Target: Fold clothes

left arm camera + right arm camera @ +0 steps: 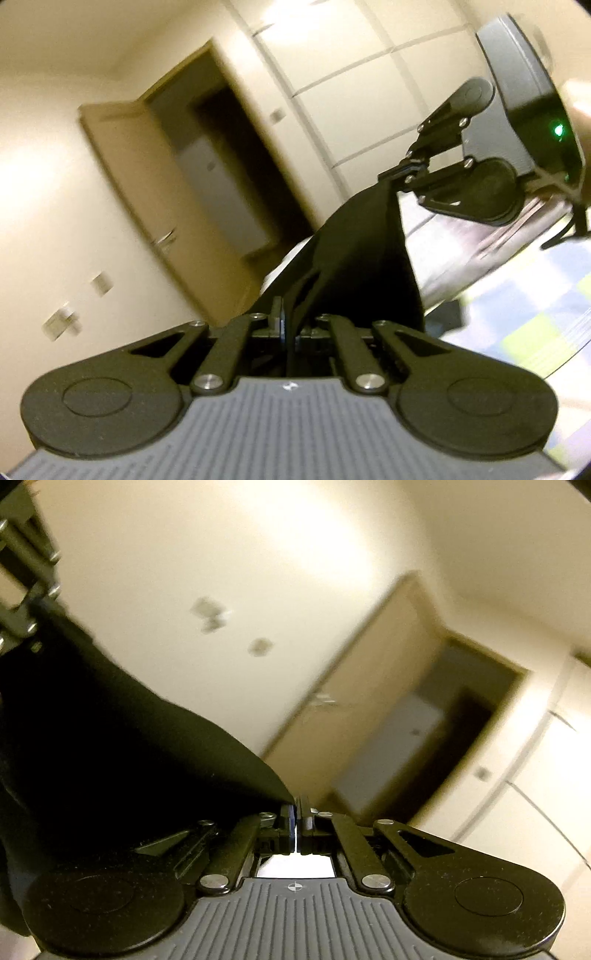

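Item: black garment (354,251), lifted above the bed (517,295). We pinch one edge in the left gripper (290,325), the other in the right gripper (408,171); cloth stretched between them.

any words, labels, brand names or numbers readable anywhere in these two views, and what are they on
No readable text in either view.
The left hand-held gripper has only a small white mark on its grey body, not lettering.
The right hand-held gripper has a small crosshair mark, no words.
The wall plates are too blurred to show any label.
The black garment shows no print or tag.
The checked bedspread has pattern only.
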A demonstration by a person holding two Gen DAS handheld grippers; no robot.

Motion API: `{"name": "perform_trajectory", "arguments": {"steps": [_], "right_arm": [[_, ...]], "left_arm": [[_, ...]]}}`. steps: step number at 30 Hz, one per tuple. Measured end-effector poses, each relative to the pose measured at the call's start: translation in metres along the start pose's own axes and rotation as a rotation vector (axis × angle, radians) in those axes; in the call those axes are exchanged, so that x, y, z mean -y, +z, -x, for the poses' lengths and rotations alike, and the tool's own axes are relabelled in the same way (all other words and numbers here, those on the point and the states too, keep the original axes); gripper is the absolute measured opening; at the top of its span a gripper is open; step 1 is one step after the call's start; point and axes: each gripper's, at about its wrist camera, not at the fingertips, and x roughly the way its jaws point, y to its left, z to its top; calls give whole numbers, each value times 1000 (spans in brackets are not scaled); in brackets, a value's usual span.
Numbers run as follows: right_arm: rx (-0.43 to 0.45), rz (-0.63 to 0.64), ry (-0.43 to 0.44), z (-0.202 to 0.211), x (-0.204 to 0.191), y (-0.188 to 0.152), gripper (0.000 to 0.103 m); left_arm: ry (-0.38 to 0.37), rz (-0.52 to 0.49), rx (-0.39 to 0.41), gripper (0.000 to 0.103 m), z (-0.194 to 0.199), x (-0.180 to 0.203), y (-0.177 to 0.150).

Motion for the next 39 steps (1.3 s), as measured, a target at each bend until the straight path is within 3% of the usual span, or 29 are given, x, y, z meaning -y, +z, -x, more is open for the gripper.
{"name": "perform_trajectory", "arguments": {"steps": [3,7,13,18,22,24,27,33,38,39], "right_arm": [[-8,-39,-89,58,45,-28,0],[-85,-60,-157,149,91,-96,0],[-296,-28,-196,286,132,-220,0],[-557,-90,-177,399,126,-323,0],[-775,-190,-63,440,63,-359,0],[-858,-274,-7,440,21,-370,0],[-933,-389,40,465,-1,-384,0],[-1048,-519,20,472,6,-395,0],[-1090,-593,-74,479,48,-423,0],[-1087,-602,-74,478,57,-429,5]], "left_arm": [[-95,-18,62,3,21,47,31],[-241,-74,94,3,52,138,57],[-510,-86,43,3,82,293,72],[-782,-144,-155,3,86,415,37],[-971,-269,-339,3,82,477,-22],[-1029,-326,-387,3,85,481,-47],[-1085,-374,-440,3,86,478,-68],[-1110,-417,-467,6,74,460,-78],[-1067,-435,-467,4,76,450,-71],[-1046,-415,-470,4,75,446,-68]]}}
